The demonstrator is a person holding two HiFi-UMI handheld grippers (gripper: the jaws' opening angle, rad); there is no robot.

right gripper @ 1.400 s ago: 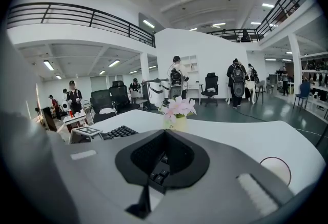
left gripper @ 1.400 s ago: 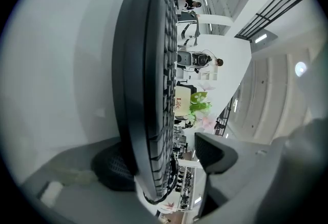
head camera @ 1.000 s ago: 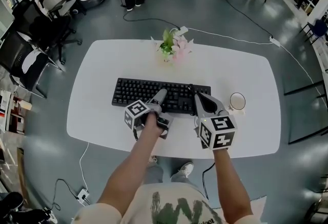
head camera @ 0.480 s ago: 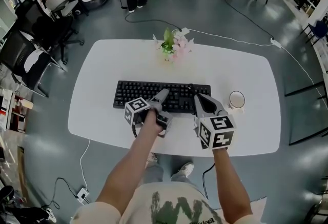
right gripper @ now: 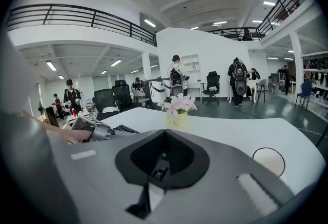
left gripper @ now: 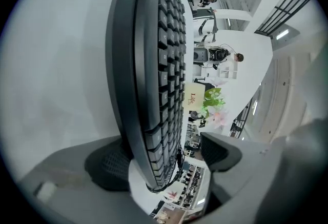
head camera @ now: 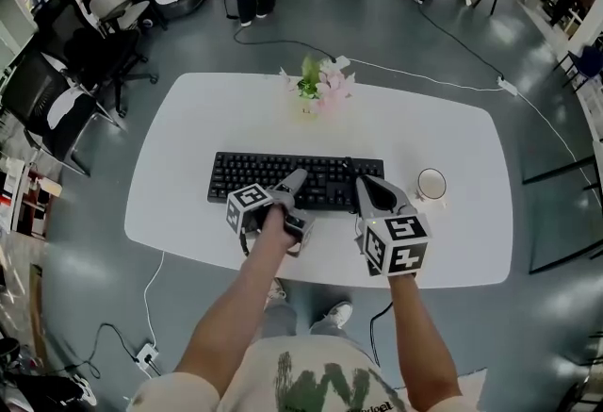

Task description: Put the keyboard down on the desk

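Observation:
The black keyboard [head camera: 264, 176] lies flat on the white desk [head camera: 188, 137], near its front edge. My left gripper [head camera: 294, 182] reaches over the keyboard's front edge near the middle. In the left gripper view the keyboard [left gripper: 154, 64] runs between the wide-apart jaws of the left gripper [left gripper: 164, 159], and the far pad stands clear of it. My right gripper [head camera: 363, 186] sits at the keyboard's right front corner. In the right gripper view the black pads of the right gripper [right gripper: 161, 164] close round a few keys.
A vase of pink flowers [head camera: 316, 85] stands at the desk's far edge. A round cup [head camera: 431, 184] sits just right of the keyboard. Office chairs [head camera: 57, 90] and people are off to the left, and a cable [head camera: 424, 71] runs over the floor behind the desk.
Nothing on the desk has visibly moved; both grippers stay at the keyboard's front edge. Only the head view has shifted a little.

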